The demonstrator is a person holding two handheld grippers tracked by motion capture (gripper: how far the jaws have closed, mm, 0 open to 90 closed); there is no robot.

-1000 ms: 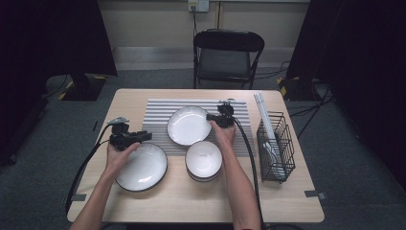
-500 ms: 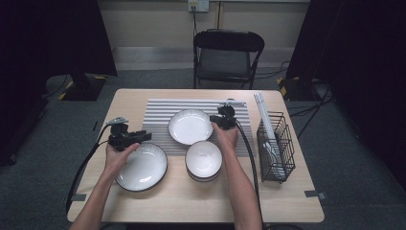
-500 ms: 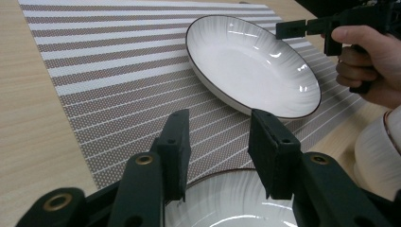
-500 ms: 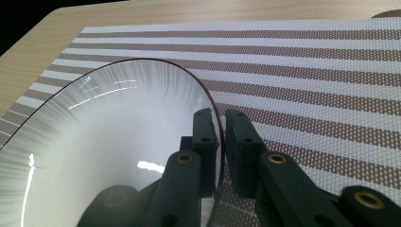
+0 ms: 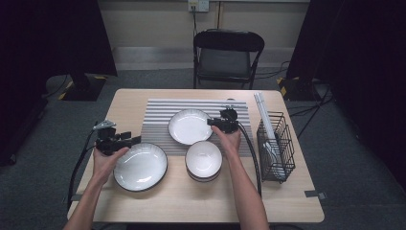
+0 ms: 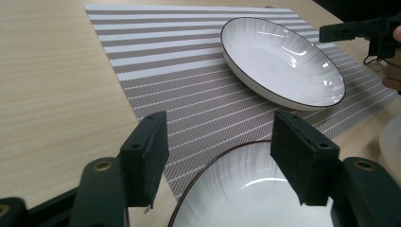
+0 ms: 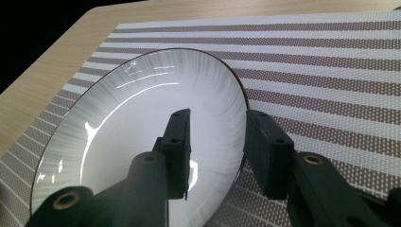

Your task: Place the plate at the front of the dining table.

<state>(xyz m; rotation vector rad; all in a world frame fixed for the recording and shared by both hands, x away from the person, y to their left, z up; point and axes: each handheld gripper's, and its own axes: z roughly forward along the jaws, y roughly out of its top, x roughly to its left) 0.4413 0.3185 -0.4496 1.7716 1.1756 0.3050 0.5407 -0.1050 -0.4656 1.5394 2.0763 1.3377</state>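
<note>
A white plate with a dark rim (image 5: 190,126) lies on the striped placemat (image 5: 158,120). My right gripper (image 5: 211,123) is open at its right edge; in the right gripper view one jaw hangs over the plate (image 7: 137,127) and the other outside it, with the rim between them (image 7: 217,135). A second white plate (image 5: 140,166) sits on bare wood at the front left. My left gripper (image 5: 137,140) is open just above that plate's far left rim (image 6: 246,189), with nothing between its fingers (image 6: 146,156).
A stack of white bowls (image 5: 203,159) stands in front of the right hand. A black wire basket (image 5: 274,146) with white utensils is at the table's right edge. A folding chair (image 5: 227,57) stands behind the table.
My left gripper has drifted a little to the left. The right gripper has barely shifted, and both plates sit where they were.
</note>
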